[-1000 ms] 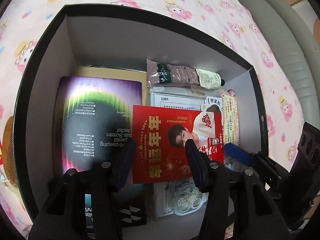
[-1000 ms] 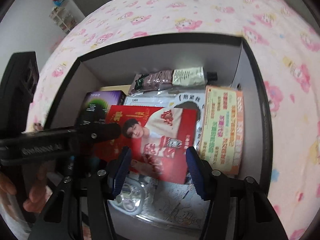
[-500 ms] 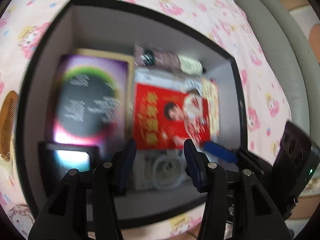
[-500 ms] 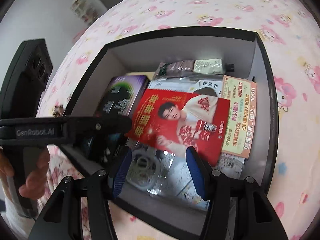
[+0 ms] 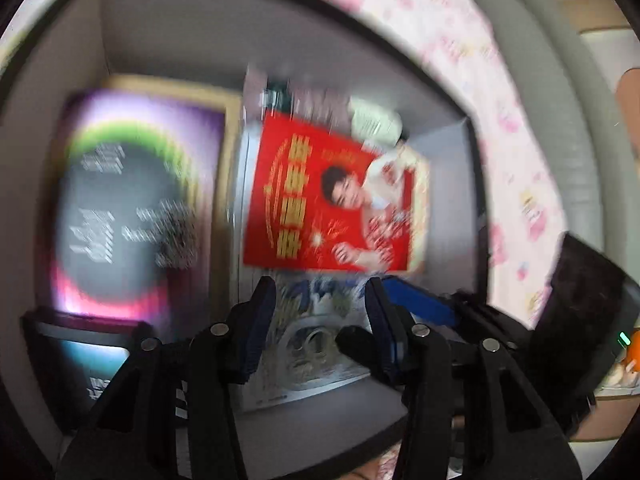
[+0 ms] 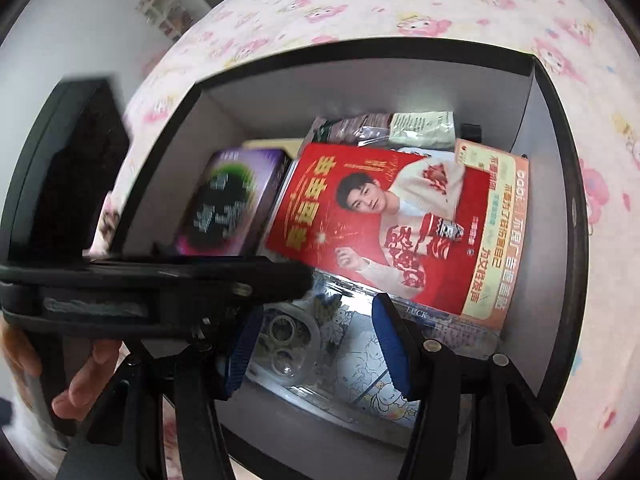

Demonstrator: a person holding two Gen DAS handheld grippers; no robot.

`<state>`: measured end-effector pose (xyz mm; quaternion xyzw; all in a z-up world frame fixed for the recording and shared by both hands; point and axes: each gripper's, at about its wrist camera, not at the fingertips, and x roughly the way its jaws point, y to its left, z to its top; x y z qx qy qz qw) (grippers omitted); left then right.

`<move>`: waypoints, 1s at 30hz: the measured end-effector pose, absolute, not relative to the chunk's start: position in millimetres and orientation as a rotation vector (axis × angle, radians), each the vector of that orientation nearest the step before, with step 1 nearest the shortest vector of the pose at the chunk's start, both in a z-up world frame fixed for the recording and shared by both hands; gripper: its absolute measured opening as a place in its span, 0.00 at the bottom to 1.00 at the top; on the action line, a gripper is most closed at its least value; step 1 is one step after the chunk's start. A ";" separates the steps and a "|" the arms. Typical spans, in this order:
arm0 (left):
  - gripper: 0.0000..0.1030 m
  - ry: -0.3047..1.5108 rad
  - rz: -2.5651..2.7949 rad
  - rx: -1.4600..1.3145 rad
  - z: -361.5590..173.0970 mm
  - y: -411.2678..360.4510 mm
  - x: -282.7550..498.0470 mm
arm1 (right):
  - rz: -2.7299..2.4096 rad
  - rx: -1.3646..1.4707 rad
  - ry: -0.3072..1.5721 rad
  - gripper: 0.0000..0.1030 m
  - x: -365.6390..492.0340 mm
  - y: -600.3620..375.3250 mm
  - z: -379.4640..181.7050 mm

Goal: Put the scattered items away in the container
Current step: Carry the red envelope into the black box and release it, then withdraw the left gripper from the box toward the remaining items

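A black open box (image 6: 558,152) with pale inner walls sits on a pink cartoon-print bedsheet. It also shows in the left wrist view (image 5: 168,16). Inside lie a red packet with a man's picture (image 6: 384,224) (image 5: 332,196), a purple box (image 6: 232,196) (image 5: 132,200), a brown and cream tube (image 6: 384,128), an orange packet (image 6: 500,232) and a clear phone case pack (image 6: 316,344). My left gripper (image 5: 318,320) is open and empty above the box's near end. My right gripper (image 6: 316,344) is open and empty beside it.
The bedsheet (image 6: 400,4) surrounds the box. A grey padded bed edge (image 5: 552,92) runs along the right in the left wrist view. The left gripper's body and the hand holding it (image 6: 80,388) fill the left of the right wrist view. A white wall with shelves (image 6: 160,4) stands far off.
Both grippers have pulled back from the box and stayed open. The red packet lies in the box, apart from both grippers. The left wrist view has become blurred with motion.
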<state>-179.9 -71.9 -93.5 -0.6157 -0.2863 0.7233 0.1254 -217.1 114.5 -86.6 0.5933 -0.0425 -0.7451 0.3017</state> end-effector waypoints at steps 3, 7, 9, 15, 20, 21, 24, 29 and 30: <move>0.45 -0.797 2.227 -1.727 -78.3 -82.8 -183.1 | -2.032 1.541 -0.119 0.51 -220.4 116.4 -77.6; 0.41 -0.816 2.260 -1.756 -89.4 -90.5 -204.2 | -2.053 1.581 -0.122 0.51 -237.2 111.2 -86.1; 0.38 -0.827 2.241 -1.782 -101.2 -85.2 -209.0 | -2.033 1.627 -0.112 0.51 -242.6 107.0 -95.6; 0.38 -0.795 2.139 -1.812 -106.1 -64.7 -207.2 | -1.967 1.636 -0.090 0.51 -226.2 102.7 -100.8; 0.38 -0.811 2.138 -1.792 -104.6 -61.5 -212.9 | -1.978 1.603 -0.138 0.51 -211.4 109.2 -93.3; 0.38 -0.826 2.143 -1.774 -101.4 -64.0 -210.6 | -1.990 1.594 -0.168 0.51 -208.8 112.0 -89.8; 0.38 -0.826 2.164 -1.708 -86.6 -67.8 -181.1 | -2.088 1.526 -0.181 0.51 -197.2 119.6 -71.6; 0.38 -0.758 2.312 -1.563 -50.3 -56.4 -146.8 | -2.335 1.394 -0.127 0.51 -167.9 135.5 -30.9; 0.38 -0.738 2.348 -1.531 -43.9 -62.1 -137.6 | -2.376 1.378 -0.150 0.51 -160.1 139.4 -25.2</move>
